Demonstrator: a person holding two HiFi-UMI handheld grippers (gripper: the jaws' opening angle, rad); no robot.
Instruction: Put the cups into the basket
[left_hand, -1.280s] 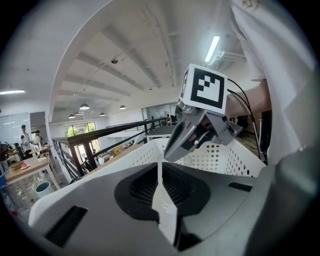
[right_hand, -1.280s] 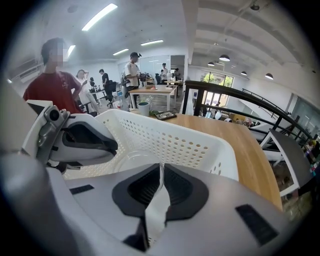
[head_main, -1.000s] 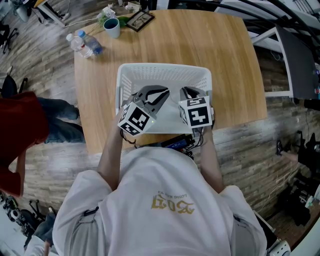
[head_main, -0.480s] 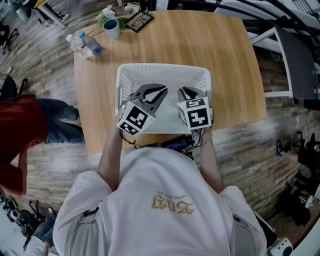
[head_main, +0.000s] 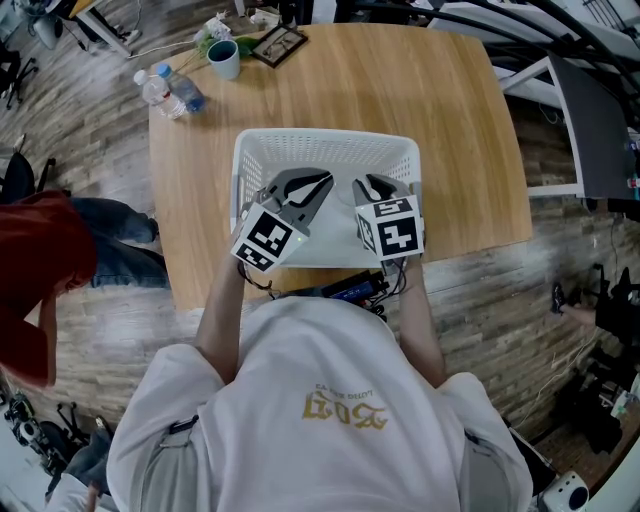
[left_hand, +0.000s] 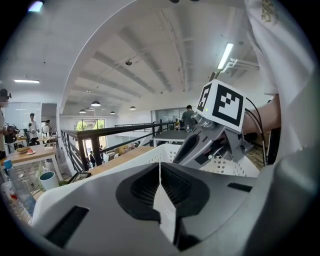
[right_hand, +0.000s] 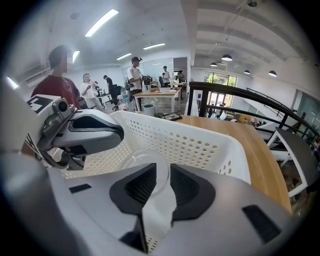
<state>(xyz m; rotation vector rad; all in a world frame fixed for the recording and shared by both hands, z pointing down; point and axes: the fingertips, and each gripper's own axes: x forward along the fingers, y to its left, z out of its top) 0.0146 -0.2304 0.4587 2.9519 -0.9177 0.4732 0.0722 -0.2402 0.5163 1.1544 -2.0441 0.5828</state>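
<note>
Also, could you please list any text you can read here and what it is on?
"2023", apparently, upside down in the head view: gold print on the white shirt; smaller line beside it too small to read.
Label on the water bottle: too small to read.
Picture frame: unreadable.

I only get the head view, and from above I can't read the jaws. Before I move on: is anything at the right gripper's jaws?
Observer: Yes. In the right gripper view a clear cup shows in the gap of the right gripper. I can't confirm a firm grip.
Operator: And the left one?
Observer: The left gripper has its jaws together, with nothing between them.
</note>
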